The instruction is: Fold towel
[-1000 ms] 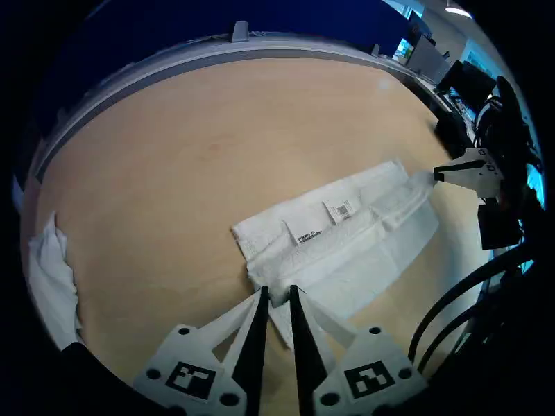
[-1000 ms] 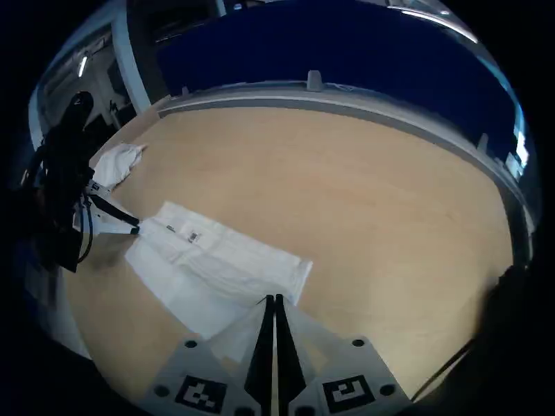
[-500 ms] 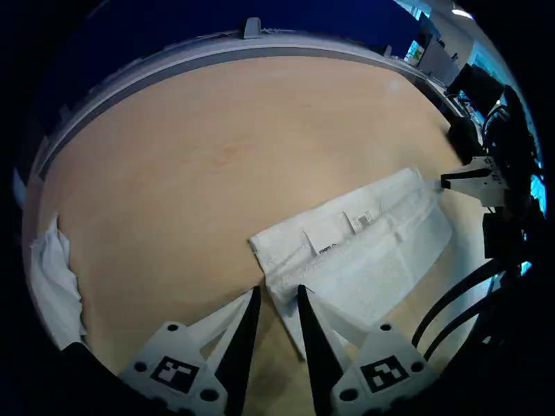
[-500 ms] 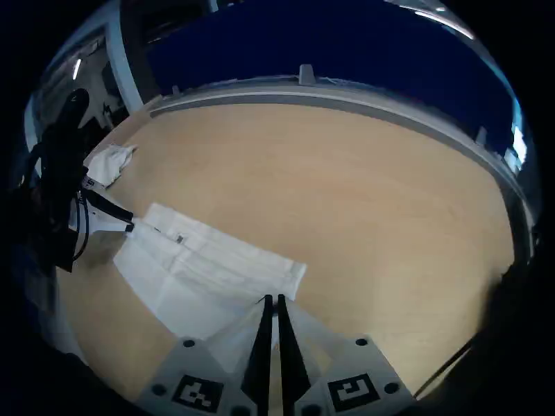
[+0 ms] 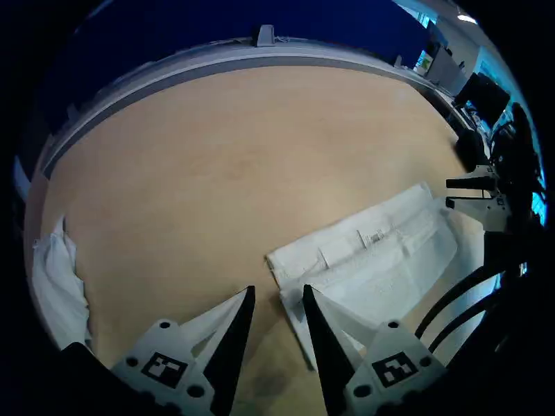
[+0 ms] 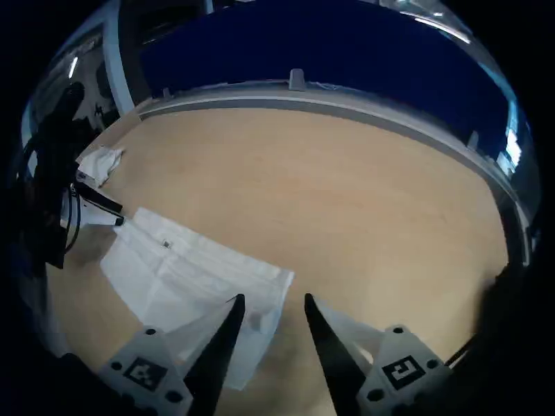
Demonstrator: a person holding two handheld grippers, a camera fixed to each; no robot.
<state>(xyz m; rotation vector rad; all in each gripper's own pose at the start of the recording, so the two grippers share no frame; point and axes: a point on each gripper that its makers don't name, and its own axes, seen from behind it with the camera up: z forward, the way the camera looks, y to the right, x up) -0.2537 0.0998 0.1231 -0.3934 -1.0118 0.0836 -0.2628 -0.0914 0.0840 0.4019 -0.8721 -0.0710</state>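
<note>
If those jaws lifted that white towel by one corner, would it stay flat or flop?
Probably flop: the towel lies limp in soft folded layers. It looks thin against the table, so it is likely light. Pushed, it would probably bunch up rather than slide whole.

Towel (image 5: pixel 368 267) corner (near one) behind left tongs (image 5: pixel 277 288)

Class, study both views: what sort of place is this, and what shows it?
Likely an office: a long wooden desk backed by a blue partition, with dark monitors beyond its end.
</note>
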